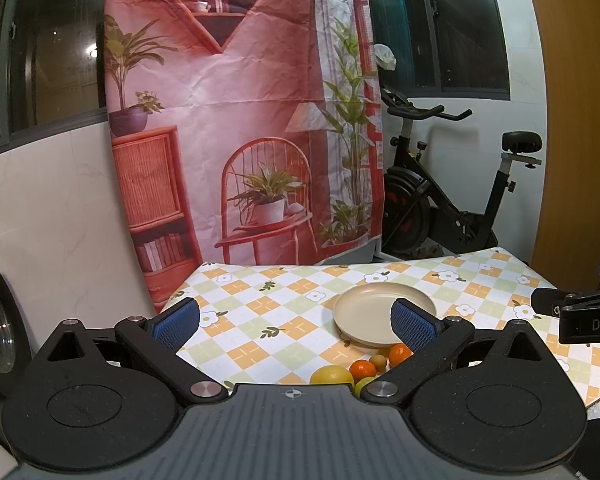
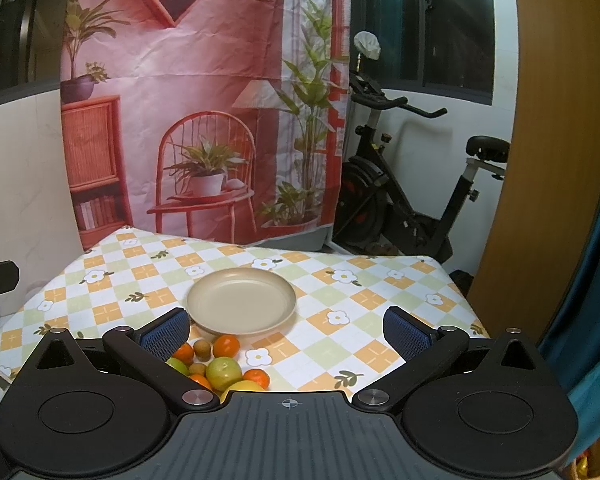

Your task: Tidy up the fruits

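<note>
Only right view: green fruit (image 2: 223,373) whole | plate (image 2: 242,300) bare | both jaws wide, holding nothing

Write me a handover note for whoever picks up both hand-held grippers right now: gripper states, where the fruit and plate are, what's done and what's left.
Left hand-held gripper: open, holding nothing, above the near table edge.
Right hand-held gripper: open, holding nothing, likewise.
Plate: beige, empty, in the middle of the checked tablecloth.
Fruit: all in one cluster just in front of the plate: oranges, green apple, small brown fruits, a yellow fruit nearest the camera.
Done: nothing visibly sorted; no fruit on the plate.
Left: probably moving the fruit onto the plate, one piece at a time; the orange touching the rim looks the easiest first pick.
</note>
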